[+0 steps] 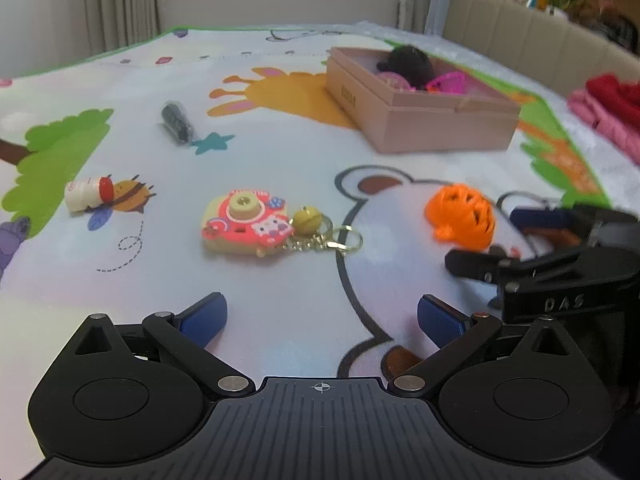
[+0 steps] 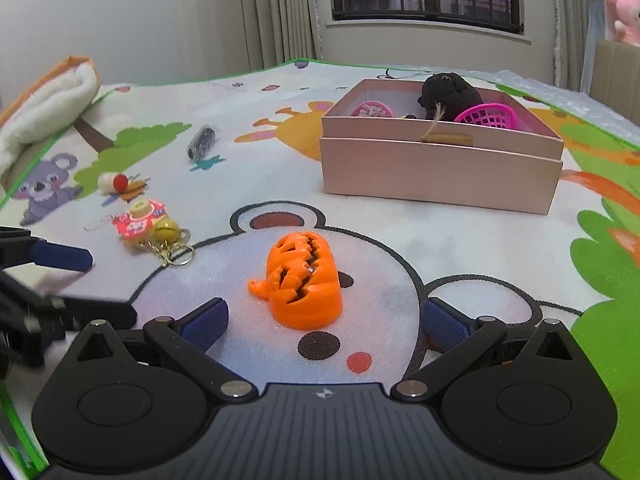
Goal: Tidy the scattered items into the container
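Just ahead of the right gripper (image 2: 322, 322), jaws spread wide and empty: the orange pumpkin (image 2: 304, 284) on the mat.

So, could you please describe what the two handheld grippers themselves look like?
The left gripper and right gripper match: black ribbed bodies with a small crosshair mark, round black side discs, silver pivot pins, black linkage arms and textured blue pads. Raised lettering marks the right gripper's body.

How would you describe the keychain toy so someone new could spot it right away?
Start at the pink box on the cartoon mat and look down-left toward the left gripper. There lies the keychain toy, a red and cream toy camera. Only it has a gold bell and chain.
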### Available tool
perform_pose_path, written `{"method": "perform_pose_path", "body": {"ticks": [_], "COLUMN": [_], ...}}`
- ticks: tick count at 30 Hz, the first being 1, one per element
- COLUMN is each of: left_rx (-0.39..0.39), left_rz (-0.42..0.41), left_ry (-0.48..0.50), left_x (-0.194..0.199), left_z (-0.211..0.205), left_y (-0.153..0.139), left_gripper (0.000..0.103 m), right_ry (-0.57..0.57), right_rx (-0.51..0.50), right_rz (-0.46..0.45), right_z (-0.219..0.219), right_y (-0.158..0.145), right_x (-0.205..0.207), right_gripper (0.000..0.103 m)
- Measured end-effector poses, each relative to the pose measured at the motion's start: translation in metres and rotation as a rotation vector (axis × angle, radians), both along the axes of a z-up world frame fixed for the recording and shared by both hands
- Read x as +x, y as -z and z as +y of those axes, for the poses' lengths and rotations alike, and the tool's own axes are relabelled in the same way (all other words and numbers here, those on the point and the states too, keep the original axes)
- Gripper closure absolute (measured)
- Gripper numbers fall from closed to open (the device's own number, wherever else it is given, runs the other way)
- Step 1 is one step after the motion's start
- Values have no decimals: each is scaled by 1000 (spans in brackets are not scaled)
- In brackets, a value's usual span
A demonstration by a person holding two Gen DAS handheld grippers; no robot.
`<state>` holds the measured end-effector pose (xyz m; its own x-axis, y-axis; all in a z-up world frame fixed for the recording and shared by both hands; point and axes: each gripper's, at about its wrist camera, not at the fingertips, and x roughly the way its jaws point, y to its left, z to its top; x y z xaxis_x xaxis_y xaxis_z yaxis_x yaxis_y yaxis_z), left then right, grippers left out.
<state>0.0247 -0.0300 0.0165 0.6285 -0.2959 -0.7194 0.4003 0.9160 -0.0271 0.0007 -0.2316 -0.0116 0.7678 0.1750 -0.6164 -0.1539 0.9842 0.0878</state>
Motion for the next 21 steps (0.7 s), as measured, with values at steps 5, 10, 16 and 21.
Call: {"method": "perform_pose_path", "body": {"ticks": [5,10,16,21], "left_rx": [34,25,41,35], "left_rz": [-23,-5,-18,-23], "left_ry": [-10,-24,-20,-23], "left_x": [-5,-2,-4,-4], "left_z": [-6,-4,-6,-5], "left_y": [4,5,7,8], "left_gripper": [0,0,0,0], "right_ry": [6,12,-29,-28], "right_rx": [22,-12,-54,-79], "right_rz": [2,14,37,44], "right_z": [-3,2,5,1], "right_y": [0,0,-3,-9], "right_x": [-1,-2,1,-5], "right_gripper": [0,0,0,0]}}
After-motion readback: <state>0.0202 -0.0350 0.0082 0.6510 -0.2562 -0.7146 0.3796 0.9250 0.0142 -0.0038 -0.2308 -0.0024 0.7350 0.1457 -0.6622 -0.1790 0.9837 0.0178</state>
